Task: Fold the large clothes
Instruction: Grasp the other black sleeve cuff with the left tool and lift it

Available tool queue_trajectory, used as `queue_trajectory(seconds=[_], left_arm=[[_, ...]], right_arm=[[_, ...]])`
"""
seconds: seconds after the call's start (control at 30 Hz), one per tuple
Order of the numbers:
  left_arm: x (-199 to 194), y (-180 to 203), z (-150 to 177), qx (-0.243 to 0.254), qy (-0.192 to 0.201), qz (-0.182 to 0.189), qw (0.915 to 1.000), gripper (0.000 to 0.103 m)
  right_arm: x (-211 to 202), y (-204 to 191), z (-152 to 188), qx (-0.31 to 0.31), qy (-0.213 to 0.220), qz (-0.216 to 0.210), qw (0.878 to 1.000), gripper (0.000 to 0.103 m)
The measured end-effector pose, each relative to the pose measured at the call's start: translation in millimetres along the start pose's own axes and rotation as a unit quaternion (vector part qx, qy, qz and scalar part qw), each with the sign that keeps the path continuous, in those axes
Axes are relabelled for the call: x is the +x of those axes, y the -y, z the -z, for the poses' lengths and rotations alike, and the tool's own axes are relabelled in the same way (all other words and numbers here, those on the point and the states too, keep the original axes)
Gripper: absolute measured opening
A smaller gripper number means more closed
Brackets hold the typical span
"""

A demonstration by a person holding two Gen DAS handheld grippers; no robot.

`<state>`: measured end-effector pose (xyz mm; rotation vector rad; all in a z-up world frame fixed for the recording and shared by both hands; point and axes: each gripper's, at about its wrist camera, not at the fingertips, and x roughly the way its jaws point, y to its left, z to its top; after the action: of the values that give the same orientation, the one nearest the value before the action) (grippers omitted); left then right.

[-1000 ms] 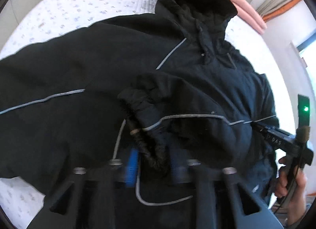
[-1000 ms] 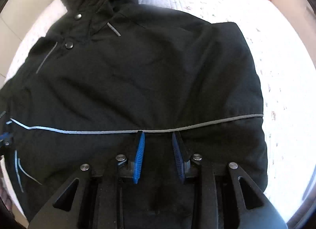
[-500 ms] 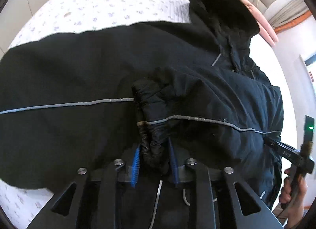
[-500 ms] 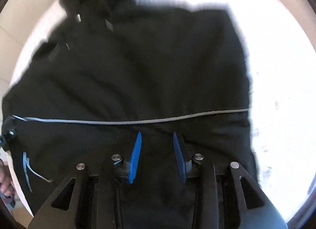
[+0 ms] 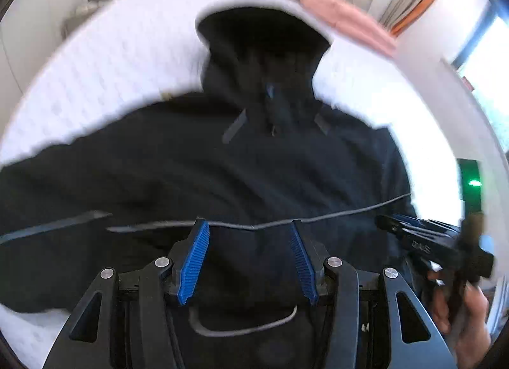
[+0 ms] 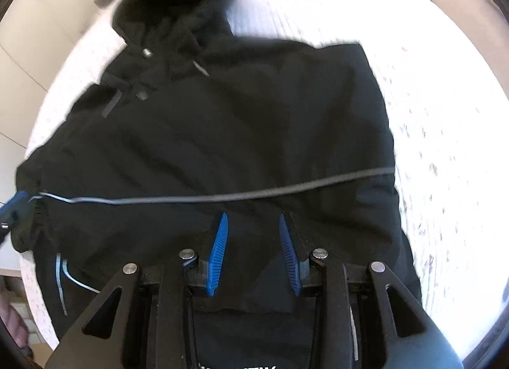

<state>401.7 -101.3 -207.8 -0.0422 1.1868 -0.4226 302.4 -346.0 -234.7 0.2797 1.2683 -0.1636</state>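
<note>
While both tools hang over the garment, the scene reads from the tongs outward as follows.

Left gripper [image 5: 249, 235]: jaws spread wide apart, blue ribbed pads [image 5: 194, 265] bare, nothing between them; dark fabric lies beneath and beyond the tips.

Right gripper [image 6: 253, 225]: jaws parted, blue pads [image 6: 218, 254] with only jacket cloth showing behind the gap, nothing pinched. In the left wrist view this same tool shows at the right edge, held in a hand [image 5: 461, 311], its tips at the jacket's side edge.

Black jacket [image 6: 238, 133]: spread over the bed, hood [image 5: 261, 38] pointing away from both cameras, front facing up with snaps near the collar.

Reflective stripe [image 6: 254, 195]: thin grey line crossing the jacket's body from side to side, just beyond both sets of fingertips.

Bed [image 6: 445, 114]: white sheet with a small speckled print, showing all round the jacket.

Pink pillow [image 5: 346, 23]: at the far end of the bed, beyond the hood, apart from the jacket.
</note>
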Motion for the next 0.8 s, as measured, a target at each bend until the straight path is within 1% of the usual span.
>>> queue_trajectory(seconds=[0.03,0.1,0.13,0.17,0.23,0.33,0.47,0.5,0.57,0.6,0.67,0.77,0.8], left_arm=[[20.9,-2.7,1.3,-0.011,-0.020,-0.015,0.9996,0.053],[49.1,-6.8,3.5,-0.021,-0.036,-0.025,0.9988,0.052],[56.8,-7.8,5.0,-0.020,-0.041,-0.030,0.9985,0.052],[58.8,-6.5,5.6,-0.014,-0.035,-0.032,0.9988,0.052],[58.6,-3.8,3.9,-0.005,-0.036,-0.035,0.9987,0.052],[46.8,-13.7,3.9,-0.020,-0.037,-0.022,0.9989,0.053],[5.4,-36.1,8.1,-0.051,-0.004,-0.025,0.9984,0.053],[-11.5,-49.5,10.8,-0.067,0.003,-0.025,0.9974,0.053],[-36.6,-80.1,23.4,-0.099,0.016,-0.048,0.9937,0.053],[-51.1,-99.9,30.7,-0.124,0.025,-0.072,0.9894,0.053],[-73.2,-143.1,44.0,-0.170,0.037,-0.104,0.9791,0.053],[-116.7,-219.6,73.5,-0.240,0.058,-0.159,0.9560,0.053],[-127.8,-244.7,81.6,-0.262,0.063,-0.175,0.9470,0.054]], right_arm=[[9.3,2.0,4.0,0.004,-0.019,0.006,1.000,0.037],[31.0,-6.1,3.4,-0.004,-0.035,0.011,0.999,0.037],[32.9,-8.0,3.0,-0.013,-0.032,0.016,0.999,0.037],[36.0,-11.0,0.7,-0.021,-0.034,0.023,0.999,0.039],[40.6,-11.4,-4.4,-0.016,-0.042,0.025,0.999,0.041],[45.7,-12.0,-11.2,-0.010,-0.045,0.027,0.999,0.043],[45.8,-16.5,-10.6,-0.027,-0.038,0.047,0.998,0.044],[46.0,-17.5,-10.0,-0.031,-0.036,0.052,0.998,0.044],[48.4,-25.3,-8.3,-0.030,-0.032,0.057,0.997,0.044],[49.0,-25.6,-8.1,-0.029,-0.032,0.058,0.997,0.044],[47.2,-26.2,-2.2,-0.027,-0.032,0.063,0.997,0.045],[45.0,-32.5,0.0,-0.026,-0.034,0.071,0.997,0.045],[46.4,-35.2,-0.4,-0.026,-0.035,0.074,0.996,0.045]])
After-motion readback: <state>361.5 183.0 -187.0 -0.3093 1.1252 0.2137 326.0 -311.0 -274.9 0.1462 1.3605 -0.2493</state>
